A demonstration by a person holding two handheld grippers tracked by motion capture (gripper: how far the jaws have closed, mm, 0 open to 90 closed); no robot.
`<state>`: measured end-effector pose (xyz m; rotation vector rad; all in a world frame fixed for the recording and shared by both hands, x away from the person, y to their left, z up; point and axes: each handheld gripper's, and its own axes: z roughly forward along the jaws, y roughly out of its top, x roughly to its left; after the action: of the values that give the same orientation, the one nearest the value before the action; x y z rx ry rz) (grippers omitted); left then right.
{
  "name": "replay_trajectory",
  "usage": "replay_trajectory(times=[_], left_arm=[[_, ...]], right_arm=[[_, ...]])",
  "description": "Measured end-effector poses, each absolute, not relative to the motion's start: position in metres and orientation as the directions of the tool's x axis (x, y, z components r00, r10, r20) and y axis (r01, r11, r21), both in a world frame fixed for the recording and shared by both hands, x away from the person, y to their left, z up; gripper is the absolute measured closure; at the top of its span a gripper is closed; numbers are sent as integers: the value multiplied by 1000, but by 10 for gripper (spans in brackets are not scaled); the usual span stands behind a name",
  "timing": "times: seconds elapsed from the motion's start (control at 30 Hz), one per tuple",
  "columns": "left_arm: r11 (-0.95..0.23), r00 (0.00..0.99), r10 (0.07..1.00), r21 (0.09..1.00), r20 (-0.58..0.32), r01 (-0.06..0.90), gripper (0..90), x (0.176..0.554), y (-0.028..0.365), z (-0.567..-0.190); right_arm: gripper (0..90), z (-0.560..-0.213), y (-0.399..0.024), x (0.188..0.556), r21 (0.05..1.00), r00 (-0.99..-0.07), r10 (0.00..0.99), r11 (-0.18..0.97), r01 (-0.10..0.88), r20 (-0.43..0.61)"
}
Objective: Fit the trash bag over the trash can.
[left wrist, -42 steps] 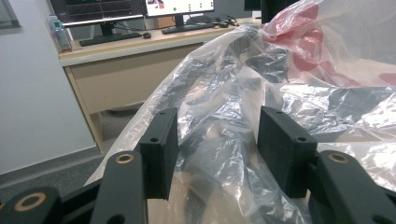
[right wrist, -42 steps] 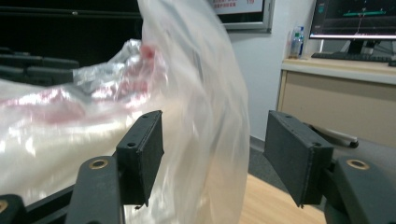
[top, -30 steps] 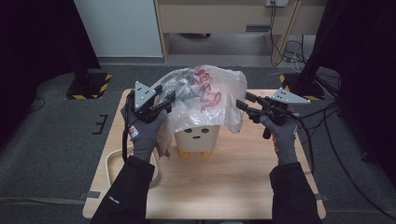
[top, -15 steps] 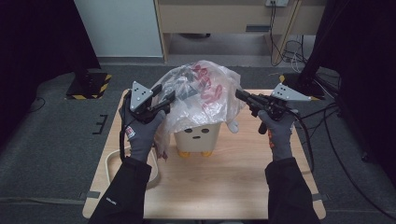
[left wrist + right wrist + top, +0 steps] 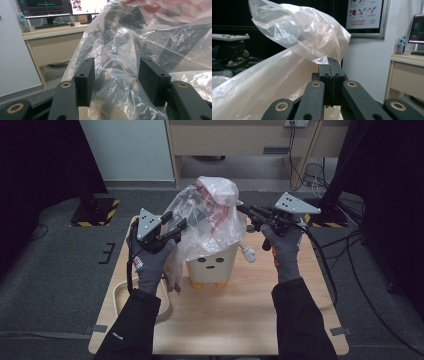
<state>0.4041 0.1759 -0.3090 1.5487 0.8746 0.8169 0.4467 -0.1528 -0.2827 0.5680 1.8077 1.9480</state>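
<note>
A clear plastic bag (image 5: 210, 217) with red print is draped over a small cream-coloured bin (image 5: 212, 264) that has a face drawn on its front and orange feet, and the bin stands upright near the middle of the wooden desk (image 5: 240, 320). The bag billows up above the bin's rim and stretches out to both sides, held between the two tongs. The left tongs (image 5: 175, 227), in a grey-gloved hand at the left of the high view, reach into the bag's left side; in the left gripper view (image 5: 113, 75) the two black pads stand partly apart with crumpled film bunched between them, and whether the pads actually press on the film I cannot tell. The right tongs (image 5: 245, 211) sit at the bag's upper right edge, raised well above the desk; in the right gripper view (image 5: 331, 75) the pads are pressed flat together with a thin fold of the bag pinched at their tips, and the film rises from there in a puffed sheet up and to the left. The right tongs' jaws have just been closing, with the bag's edge between them. A small white arm-like knob (image 5: 247, 253) sticks out from the bin's right side, below the right tongs and clear of them.
</note>
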Motion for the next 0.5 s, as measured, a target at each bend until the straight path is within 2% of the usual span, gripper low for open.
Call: replay_trajectory(times=[0.3, 0.5], left_arm=[[-75, 482, 876, 993, 21, 94, 463, 403, 181, -310], [-76, 485, 874, 993, 21, 93, 460, 402, 181, -310]], right_arm=[[900, -268, -129, 445, 997, -845, 534, -65, -47, -5], [883, -280, -126, 450, 999, -825, 564, 49, -16, -41]])
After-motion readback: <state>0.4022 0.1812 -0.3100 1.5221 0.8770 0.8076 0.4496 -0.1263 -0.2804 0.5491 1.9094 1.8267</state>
